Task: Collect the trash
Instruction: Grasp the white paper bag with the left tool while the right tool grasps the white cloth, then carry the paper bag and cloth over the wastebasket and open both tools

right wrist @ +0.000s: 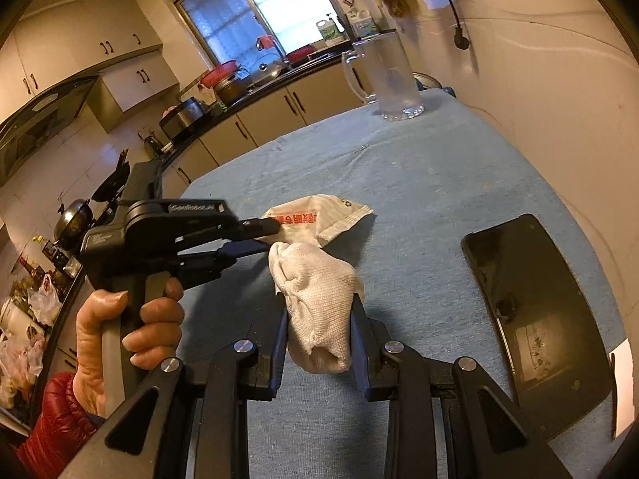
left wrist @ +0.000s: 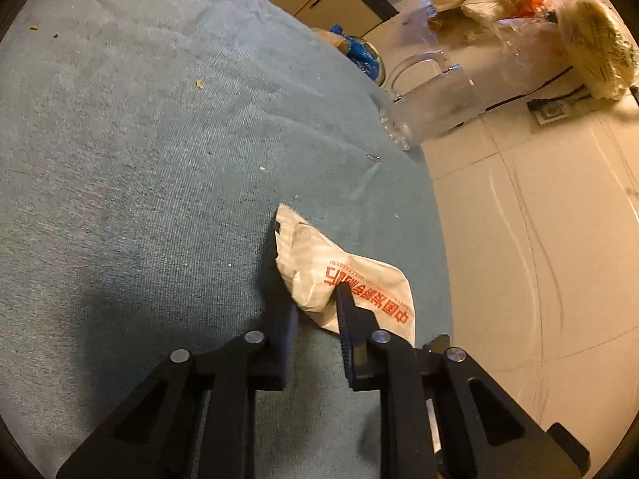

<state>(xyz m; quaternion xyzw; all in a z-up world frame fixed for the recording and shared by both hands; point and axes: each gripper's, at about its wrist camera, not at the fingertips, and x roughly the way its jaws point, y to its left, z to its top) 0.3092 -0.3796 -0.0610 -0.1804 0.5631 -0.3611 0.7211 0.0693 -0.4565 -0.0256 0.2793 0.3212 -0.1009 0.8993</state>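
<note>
2 grippers worked over trash on the blue tablecloth (left wrist: 120, 159).

The left gripper (left wrist: 315, 311) straddled the white wrapper (left wrist: 319, 271) with parted fingers; the right gripper (right wrist: 319, 315) was clamped on a white cloth wad (right wrist: 315, 299) just beside it.

Both tongs are showing matte black linkage arms with triangular cut-outs and round silver pivot pins. The left tongs (left wrist: 315, 303) are carrying ribbed black fingers (left wrist: 346, 319); the right tongs (right wrist: 319, 311) are wearing blue-edged pads (right wrist: 280, 335). Behind the left tongs, a bare hand (right wrist: 120, 331) with tanned, creased skin is emerging from a quilted red sleeve (right wrist: 56, 419).
</note>
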